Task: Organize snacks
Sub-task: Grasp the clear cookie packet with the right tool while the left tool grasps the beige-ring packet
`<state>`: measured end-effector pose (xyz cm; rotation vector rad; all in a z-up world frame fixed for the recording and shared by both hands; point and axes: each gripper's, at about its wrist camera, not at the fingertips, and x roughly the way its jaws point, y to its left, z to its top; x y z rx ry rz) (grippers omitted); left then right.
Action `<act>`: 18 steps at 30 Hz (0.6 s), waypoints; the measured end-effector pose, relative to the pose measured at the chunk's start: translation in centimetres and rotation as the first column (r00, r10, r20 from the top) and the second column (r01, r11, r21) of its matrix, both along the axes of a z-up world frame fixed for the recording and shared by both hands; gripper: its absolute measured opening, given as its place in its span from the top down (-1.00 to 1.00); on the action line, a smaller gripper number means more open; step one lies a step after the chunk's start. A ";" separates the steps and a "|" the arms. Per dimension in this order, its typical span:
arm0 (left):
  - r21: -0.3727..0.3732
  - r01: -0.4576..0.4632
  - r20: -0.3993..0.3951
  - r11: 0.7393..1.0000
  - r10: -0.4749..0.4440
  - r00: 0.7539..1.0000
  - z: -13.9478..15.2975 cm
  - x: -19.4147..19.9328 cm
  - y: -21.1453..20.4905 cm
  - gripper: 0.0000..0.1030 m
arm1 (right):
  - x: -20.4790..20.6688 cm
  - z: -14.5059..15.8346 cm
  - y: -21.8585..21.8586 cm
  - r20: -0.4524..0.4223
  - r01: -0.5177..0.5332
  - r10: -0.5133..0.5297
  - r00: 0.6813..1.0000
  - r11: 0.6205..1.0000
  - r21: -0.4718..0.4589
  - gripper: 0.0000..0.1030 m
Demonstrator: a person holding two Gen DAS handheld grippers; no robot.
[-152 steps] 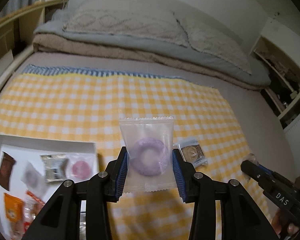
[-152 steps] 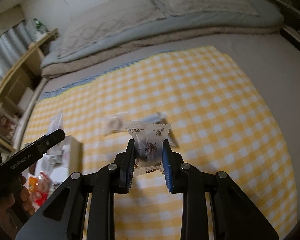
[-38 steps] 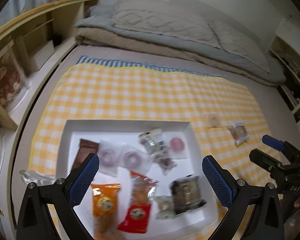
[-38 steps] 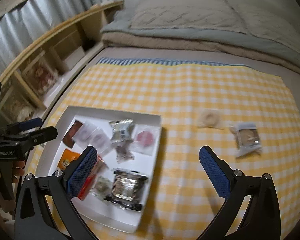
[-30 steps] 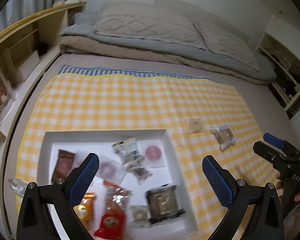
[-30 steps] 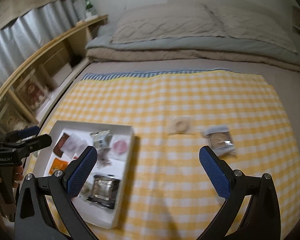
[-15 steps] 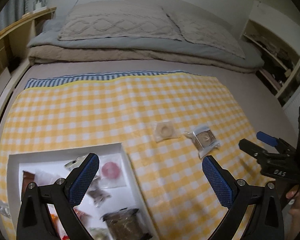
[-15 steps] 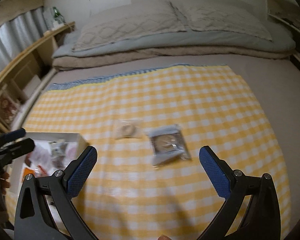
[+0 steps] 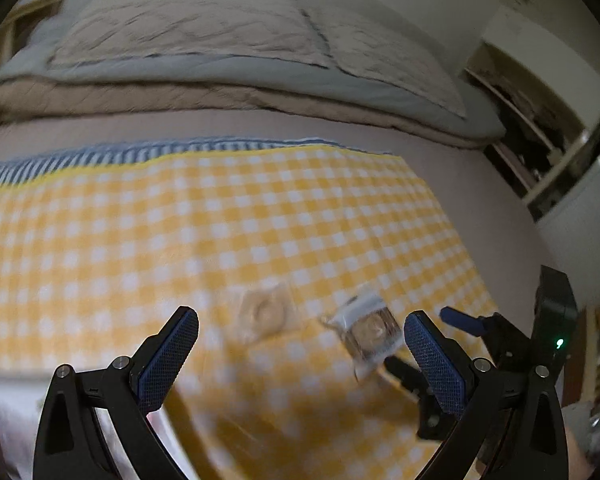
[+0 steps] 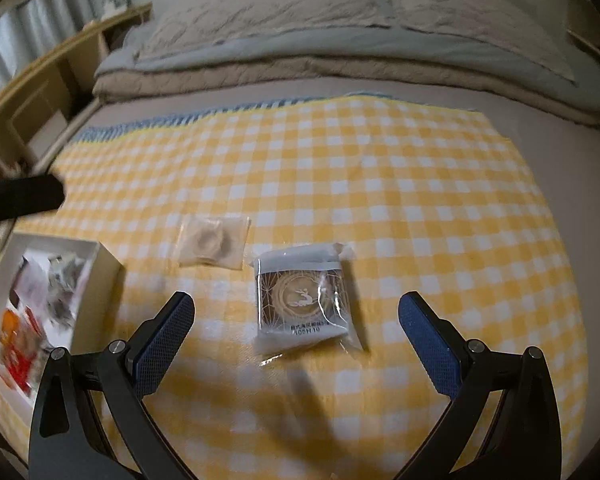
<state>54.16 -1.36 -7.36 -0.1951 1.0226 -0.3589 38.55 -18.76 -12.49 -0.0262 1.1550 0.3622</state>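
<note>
Both my grippers, left gripper [image 9: 298,354] and right gripper [image 10: 296,340], have fingers wide apart, holding nothing. The foil cookie packet [image 10: 305,300] at frame centre looks light with slick, crinkly wrap; I'd pinch across its side edges, gently, since contents are likely brittle.

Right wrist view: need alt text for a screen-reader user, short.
The open right tool hovers over a clear-wrapped dark snack packet lying on a yellow checked cloth spread on a bed. A pale ring-shaped snack in a clear wrapper lies just beyond it to the left, and a white tray of assorted snacks sits at the left edge.
</note>
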 end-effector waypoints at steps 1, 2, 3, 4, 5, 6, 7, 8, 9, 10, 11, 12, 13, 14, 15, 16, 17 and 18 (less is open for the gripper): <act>0.001 0.016 0.004 1.000 -0.016 1.000 -0.5 0.6 -0.3 -0.98 | 0.3 -0.7 0.1 -0.007 -0.005 0.005 1.000 1.000 -0.002 -1.00; 0.002 0.038 0.006 0.999 -0.038 0.999 -1.4 1.5 -0.8 -0.95 | 0.6 -1.3 0.2 -0.016 -0.010 0.010 1.000 1.000 -0.001 -1.00; 0.024 0.056 0.005 0.998 -0.056 0.998 -2.6 2.6 -1.3 -0.86 | 1.0 -2.0 0.3 -0.027 -0.010 0.010 1.000 1.000 -0.003 -1.00; 0.051 0.066 -0.001 0.996 -0.066 0.998 -3.6 3.4 -1.6 -0.78 | 1.3 -2.8 0.5 -0.045 -0.012 0.012 0.999 1.000 -0.008 -1.00; 0.085 0.086 -0.016 0.993 -0.085 0.996 -5.0 4.5 -2.2 -0.75 | 1.6 -3.3 0.6 -0.051 -0.016 0.015 0.999 1.000 -0.005 -1.00; 0.110 0.111 -0.032 0.988 -0.108 0.994 -6.3 5.5 -2.7 -0.71 | 1.8 -3.9 0.7 -0.054 -0.021 0.021 0.998 1.000 0.001 -1.00; 0.124 0.126 -0.040 0.984 -0.121 0.992 -7.2 6.0 -3.2 -0.67 | 2.0 -4.4 0.8 -0.055 -0.027 0.027 0.998 1.000 0.003 -0.99; 0.137 0.147 -0.051 0.980 -0.141 0.989 -8.3 6.9 -3.6 -0.64 | 2.1 -4.8 0.9 -0.057 -0.033 0.033 0.998 0.999 0.004 -0.99; 0.138 0.164 -0.060 0.977 -0.157 0.986 -9.2 7.7 -3.9 -0.60 | 2.3 -5.2 1.0 -0.058 -0.038 0.038 0.998 0.999 -0.001 -0.96; 0.132 0.175 -0.067 0.976 -0.168 0.984 -10.1 8.5 -4.0 -0.60 | 2.5 -5.6 1.2 -0.060 -0.042 0.041 0.997 0.999 -0.010 -0.91; 0.125 0.182 -0.071 0.975 -0.175 0.982 -10.8 9.2 -4.4 -0.60 | 2.6 -5.8 1.4 -0.060 -0.049 0.048 0.997 0.999 -0.017 -0.88; 0.114 0.190 -0.075 0.975 -0.182 0.980 -11.5 9.9 -4.4 -0.61 | 2.7 -6.1 1.5 -0.061 -0.064 0.063 0.996 0.998 -0.015 -0.83; 0.108 0.195 -0.080 0.975 -0.187 0.979 -11.8 10.3 -4.6 -0.63 | 2.9 -6.4 1.7 -0.065 -0.077 0.076 0.995 0.997 -0.006 -0.79; 0.098 0.204 -0.093 0.974 -0.195 0.976 -12.4 10.8 -4.7 -0.63 | 3.0 -6.7 1.7 -0.072 -0.084 0.083 0.994 0.996 -0.002 -0.76; 0.087 0.212 -0.119 0.973 -0.201 0.972 -13.1 11.3 -4.7 -0.63 | 3.1 -7.1 1.8 -0.077 -0.085 0.085 0.993 0.996 -0.003 -0.67; 0.072 0.218 -0.141 0.973 -0.207 0.968 -13.6 11.3 -4.7 -0.63 | 3.2 -7.4 1.8 -0.087 -0.085 0.084 0.993 0.996 -0.004 -0.53; 0.050 0.235 -0.173 0.971 -0.224 0.959 -14.5 11.6 -4.7 -0.61 | 3.2 -7.8 1.7 -0.100 -0.082 0.081 0.992 0.997 -0.004 -0.45; 0.038 0.253 -0.189 0.967 -0.242 0.952 -14.8 11.5 -4.8 -0.58 | 3.2 -8.0 1.4 -0.115 -0.080 0.081 0.990 0.997 0.010 -0.34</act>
